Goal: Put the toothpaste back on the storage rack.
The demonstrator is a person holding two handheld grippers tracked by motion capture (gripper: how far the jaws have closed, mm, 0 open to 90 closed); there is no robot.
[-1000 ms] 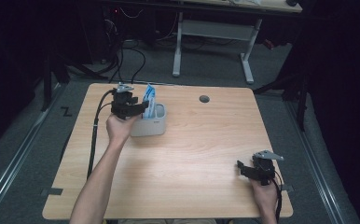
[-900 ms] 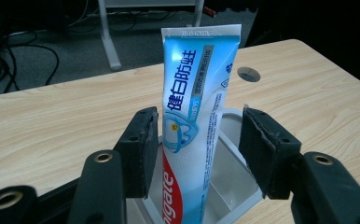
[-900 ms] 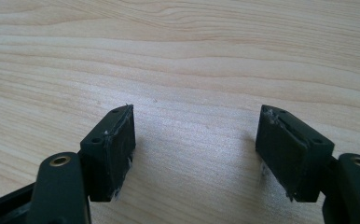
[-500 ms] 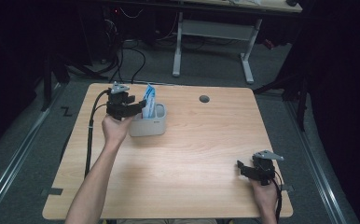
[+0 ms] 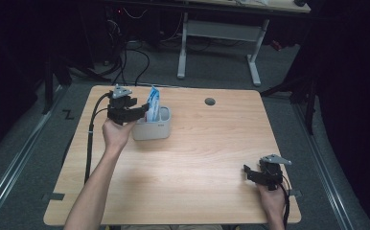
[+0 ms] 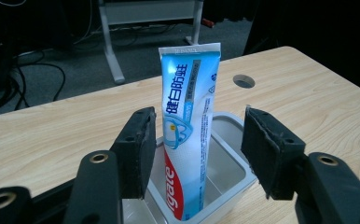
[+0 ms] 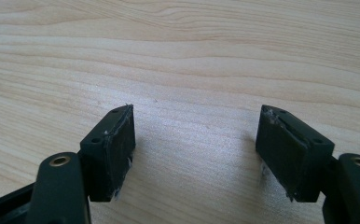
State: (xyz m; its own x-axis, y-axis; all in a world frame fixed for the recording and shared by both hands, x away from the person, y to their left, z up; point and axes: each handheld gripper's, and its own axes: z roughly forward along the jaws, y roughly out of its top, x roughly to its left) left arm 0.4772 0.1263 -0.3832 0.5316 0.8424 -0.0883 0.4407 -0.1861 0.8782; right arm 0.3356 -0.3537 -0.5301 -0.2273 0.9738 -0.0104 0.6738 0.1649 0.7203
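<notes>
A blue, white and red toothpaste tube (image 6: 187,116) stands upright in a small pale grey tub (image 6: 229,154) at the table's far left, the tube (image 5: 153,103) rising above the tub's rim (image 5: 152,130). My left gripper (image 6: 199,135) straddles the tube. Its jaws have just been opening, and neither pad presses on the tube. In the high view this left gripper (image 5: 142,112) sits level at the tub's left side. My right gripper (image 5: 250,173) rests low at the table's front right. Its jaws (image 7: 197,140) are open over bare wood.
A round cable hole (image 5: 210,101) lies in the tabletop right of the tub. A white desk frame (image 5: 221,33) and cables stand on the floor beyond the far edge. The wooden table (image 5: 197,158) has wide bare room between the two hands.
The left gripper has eased slightly to the left while the tube stays standing in the tub. The right hand has not moved.
</notes>
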